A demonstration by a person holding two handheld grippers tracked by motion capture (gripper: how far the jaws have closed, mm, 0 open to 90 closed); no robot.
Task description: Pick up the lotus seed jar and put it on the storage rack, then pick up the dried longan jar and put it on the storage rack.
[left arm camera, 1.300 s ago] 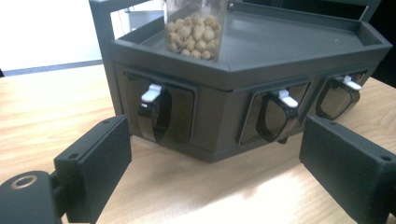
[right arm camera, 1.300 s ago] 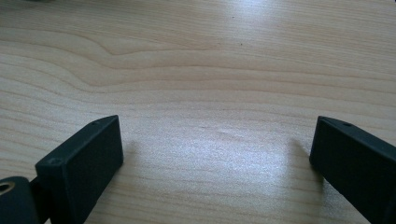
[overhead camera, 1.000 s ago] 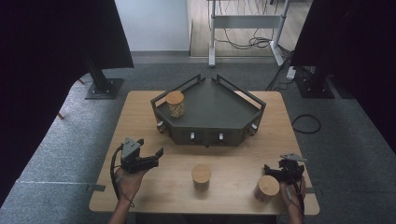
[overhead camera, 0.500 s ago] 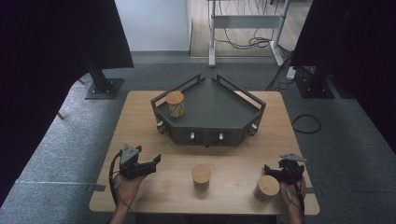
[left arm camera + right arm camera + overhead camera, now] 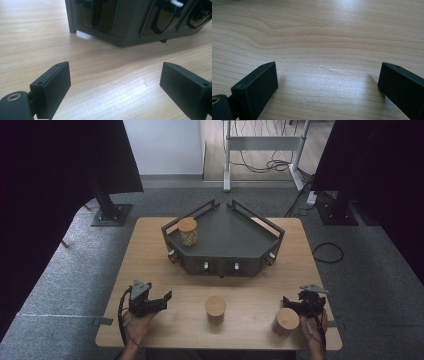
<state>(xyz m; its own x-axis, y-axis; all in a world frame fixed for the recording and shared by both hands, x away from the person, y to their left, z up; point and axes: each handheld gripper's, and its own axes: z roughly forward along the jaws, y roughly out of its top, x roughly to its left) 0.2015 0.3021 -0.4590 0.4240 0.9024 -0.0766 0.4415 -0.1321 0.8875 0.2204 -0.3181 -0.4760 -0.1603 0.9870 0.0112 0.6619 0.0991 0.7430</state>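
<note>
My left gripper [image 5: 166, 299] [image 5: 115, 75] sits low over the table's front left, open, with bare wood between its pads. It faces the dark stand [image 5: 130, 22]. My right gripper [image 5: 287, 299] [image 5: 328, 75] rests at the front right, also open over bare wood. A cork-lidded jar [image 5: 286, 320] stands just in front of it, beside the hand. A second cork-lidded jar [image 5: 216, 309] stands at the front middle, between the two grippers. A third jar [image 5: 187, 231], with pale contents, stands on the left part of the dark angular stand [image 5: 220, 262].
The wooden table [image 5: 150, 250] has the stand across its back half. Its front wall carries small knobs [image 5: 205, 265]. Dark screens stand on the grey floor left and right, and a cable [image 5: 327, 252] lies on the floor by the table's right edge.
My left gripper has sunk toward the tabletop and drifted slightly nearer the front edge. The right gripper and the three jars have stayed put.
</note>
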